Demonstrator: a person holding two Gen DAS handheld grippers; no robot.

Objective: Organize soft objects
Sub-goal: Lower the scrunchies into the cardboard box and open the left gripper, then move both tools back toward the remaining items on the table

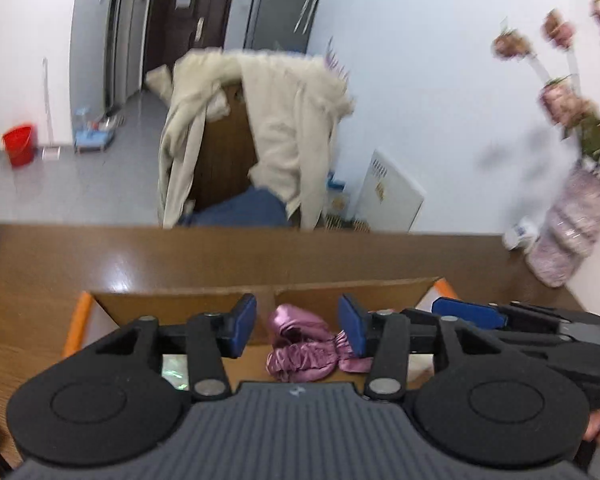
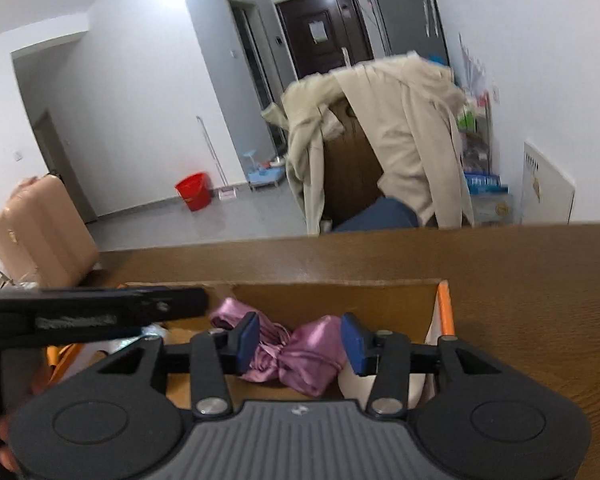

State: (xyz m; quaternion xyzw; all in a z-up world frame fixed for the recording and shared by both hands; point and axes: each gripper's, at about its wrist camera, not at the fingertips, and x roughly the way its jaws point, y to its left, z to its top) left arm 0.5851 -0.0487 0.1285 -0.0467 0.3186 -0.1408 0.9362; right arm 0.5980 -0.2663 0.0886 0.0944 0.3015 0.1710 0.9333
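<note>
A crumpled pink satin cloth (image 1: pixel 300 346) lies inside an open cardboard box (image 1: pixel 180 300) on the wooden table. My left gripper (image 1: pixel 297 330) is open and hovers just over the box, with the cloth between and below its blue pads. My right gripper (image 2: pixel 299 340) is also open over the same cloth (image 2: pixel 300 354) in the box (image 2: pixel 320 296). Neither gripper holds the cloth. The right gripper's blue finger (image 1: pixel 468 312) shows at the right of the left wrist view. The left gripper's black body (image 2: pixel 92 306) crosses the left of the right wrist view.
The wooden table (image 1: pixel 180 256) ends just beyond the box. A chair draped with a beige coat (image 1: pixel 284 128) stands behind it. A vase of pink flowers (image 1: pixel 568 232) stands at the table's right end. A red bucket (image 2: pixel 194 190) and a pink suitcase (image 2: pixel 40 232) are on the floor.
</note>
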